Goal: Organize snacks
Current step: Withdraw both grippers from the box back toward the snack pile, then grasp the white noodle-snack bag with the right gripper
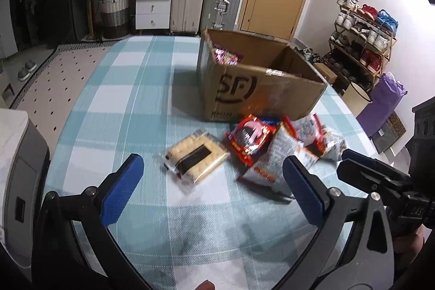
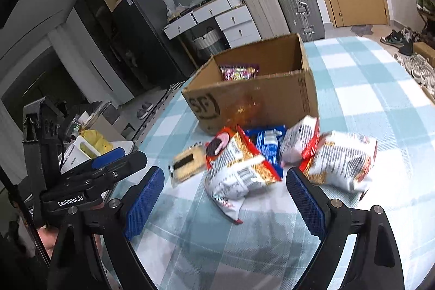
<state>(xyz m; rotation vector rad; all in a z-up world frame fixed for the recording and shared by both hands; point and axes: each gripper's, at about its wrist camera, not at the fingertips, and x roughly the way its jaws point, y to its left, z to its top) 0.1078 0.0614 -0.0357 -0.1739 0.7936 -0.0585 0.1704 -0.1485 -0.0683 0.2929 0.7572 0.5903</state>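
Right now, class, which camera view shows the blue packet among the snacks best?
The right wrist view: the blue packet lies face-up between two snack bags. In the left wrist view only a blue sliver peeks out behind the red packet.

The left wrist view looks forward and down over the desk (image 1: 114, 105) from close above, between its tongs (image 1: 214, 189). The right wrist view does likewise from farther right. Both share the snack pile (image 1: 274, 148) (image 2: 261, 159) and cardboard box (image 1: 258, 89) (image 2: 272, 99).
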